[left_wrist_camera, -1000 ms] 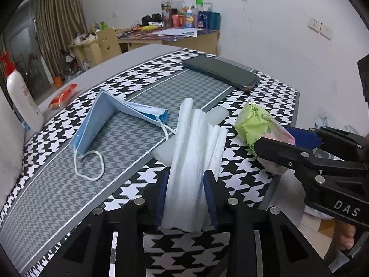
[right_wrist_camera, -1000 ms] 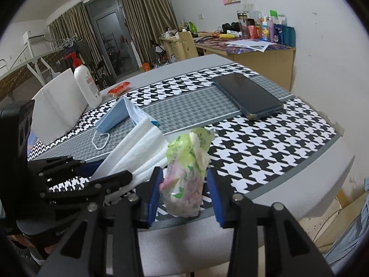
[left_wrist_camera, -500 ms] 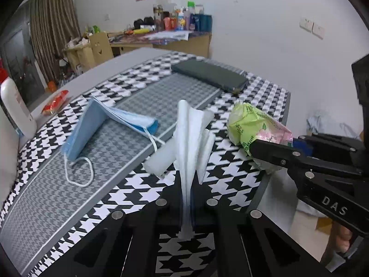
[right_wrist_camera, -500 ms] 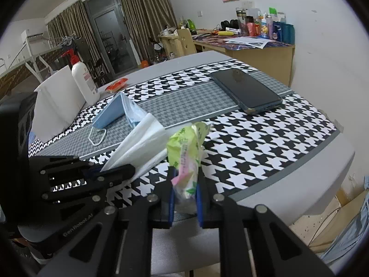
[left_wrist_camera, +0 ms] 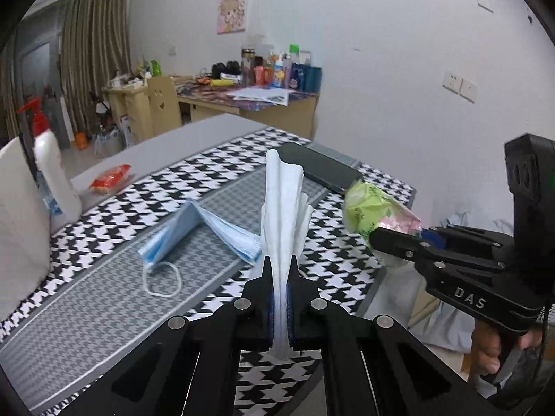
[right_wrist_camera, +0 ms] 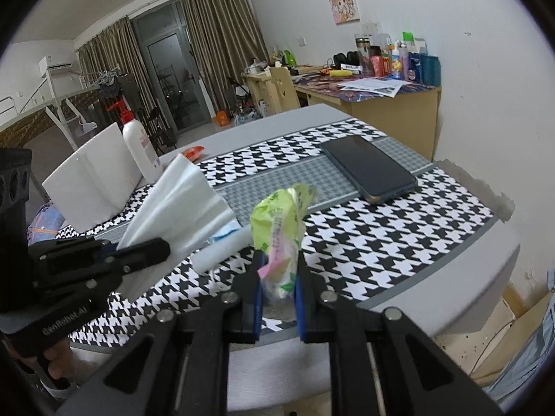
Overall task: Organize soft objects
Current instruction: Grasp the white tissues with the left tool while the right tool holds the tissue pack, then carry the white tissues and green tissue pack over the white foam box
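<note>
Lifted clear of the surface point(left_wrist_camera: 104, 298) since a second ago: folded white tissue point(left_wrist_camera: 282, 215), pinched flat at its lower end in the left gripper point(left_wrist_camera: 280, 298), jaws fully closed on it, free end fanning upward. Raised slightly too: green-and-pink tissue packet point(right_wrist_camera: 277, 232), squeezed between the blue pads of the right gripper point(right_wrist_camera: 278, 289), clamped tight where a second earlier the jaws stood apart around it. Seen also from the left wrist: packet point(left_wrist_camera: 376, 213) jutting from the right gripper point(left_wrist_camera: 388, 241), just right of the tissue. Left lying on the houndstooth cloth: blue face mask point(left_wrist_camera: 204, 232), tented, ear loop trailing toward the camera, below and left of the tissue. Farther back on the cloth: dark phone point(right_wrist_camera: 369, 168), flat. Along the far left edge: white pump bottle point(right_wrist_camera: 137, 142) with red top, red snack packet point(left_wrist_camera: 111, 180), white folded card point(right_wrist_camera: 90, 180).
</note>
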`<state>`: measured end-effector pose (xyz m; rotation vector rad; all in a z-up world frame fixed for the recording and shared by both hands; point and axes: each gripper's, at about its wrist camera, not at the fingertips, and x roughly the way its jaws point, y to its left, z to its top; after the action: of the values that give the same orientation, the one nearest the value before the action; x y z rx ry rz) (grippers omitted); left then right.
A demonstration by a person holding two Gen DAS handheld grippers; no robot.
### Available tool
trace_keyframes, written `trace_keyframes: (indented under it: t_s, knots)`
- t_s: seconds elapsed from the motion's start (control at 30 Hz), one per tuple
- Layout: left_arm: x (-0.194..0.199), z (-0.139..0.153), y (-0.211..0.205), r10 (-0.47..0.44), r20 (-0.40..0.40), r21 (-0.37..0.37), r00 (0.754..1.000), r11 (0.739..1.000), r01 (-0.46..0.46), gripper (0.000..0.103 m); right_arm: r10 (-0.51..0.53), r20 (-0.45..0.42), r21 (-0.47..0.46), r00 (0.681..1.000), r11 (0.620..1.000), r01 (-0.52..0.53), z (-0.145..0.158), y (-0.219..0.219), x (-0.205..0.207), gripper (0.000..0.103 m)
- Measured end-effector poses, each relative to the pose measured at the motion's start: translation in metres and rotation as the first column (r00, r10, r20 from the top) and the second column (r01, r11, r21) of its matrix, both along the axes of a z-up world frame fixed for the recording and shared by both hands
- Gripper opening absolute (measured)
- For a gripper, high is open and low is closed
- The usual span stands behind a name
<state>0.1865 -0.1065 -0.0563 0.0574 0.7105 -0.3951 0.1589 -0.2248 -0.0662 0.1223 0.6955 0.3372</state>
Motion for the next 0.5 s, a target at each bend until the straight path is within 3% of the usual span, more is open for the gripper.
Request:
trace_keyframes:
  t_s: [0.5]
  knots:
    - [-0.016, 0.03, 0.045, 0.125, 0.088, -0.017, 0.988, 0.992, -0.124, 0.005, 0.088, 0.089, -0.003, 0.992, 0.996, -0.088, 0.028, 0.035, -0.004, 0.018]
